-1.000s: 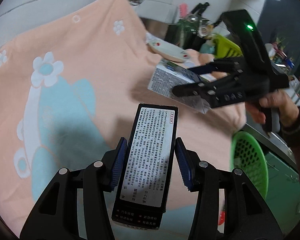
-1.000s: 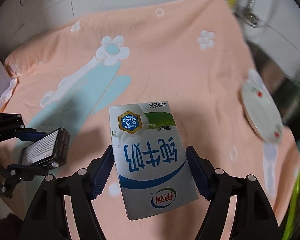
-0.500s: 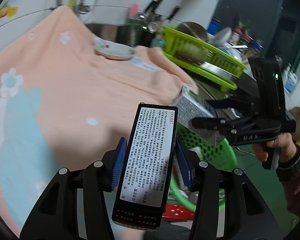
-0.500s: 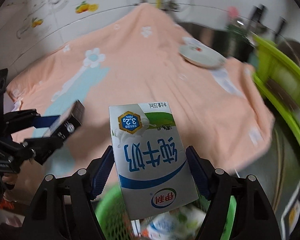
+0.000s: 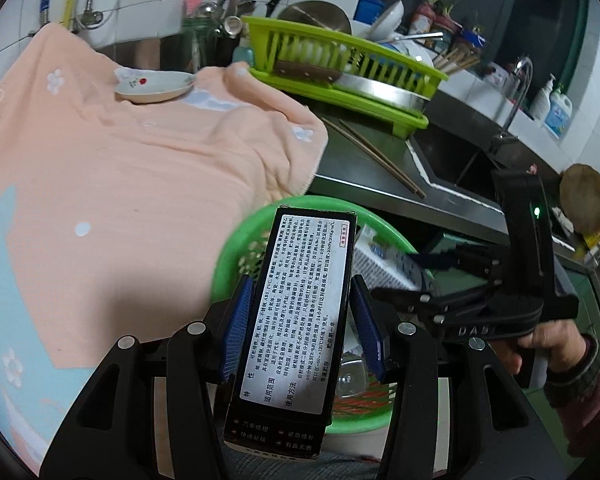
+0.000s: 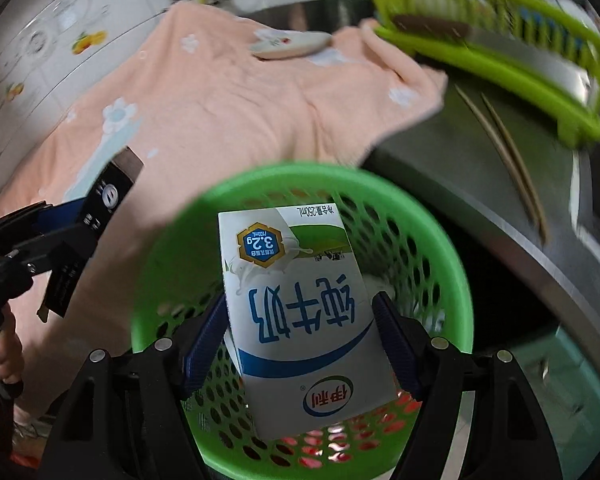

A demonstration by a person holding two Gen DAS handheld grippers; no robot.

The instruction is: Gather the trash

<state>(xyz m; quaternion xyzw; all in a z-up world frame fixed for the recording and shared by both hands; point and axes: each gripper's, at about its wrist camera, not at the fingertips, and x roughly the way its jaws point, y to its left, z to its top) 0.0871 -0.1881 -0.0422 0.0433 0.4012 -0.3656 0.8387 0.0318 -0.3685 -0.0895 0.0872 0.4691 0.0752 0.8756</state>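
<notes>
one milk carton [image 6: 300,320] in right jaws, one black box [image 5: 296,320] in left jaws, one green basket [image 6: 172,248]

Basket [image 6: 172,240] bottom behind milk carton [image 6: 300,320], blurred.

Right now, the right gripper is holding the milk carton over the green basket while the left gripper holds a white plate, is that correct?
Not quite. The left gripper holds a black box printed with text, not a plate, as the left wrist view shows. The white plate sits on the peach towel. The right gripper does hold the milk carton over the green basket.
</notes>
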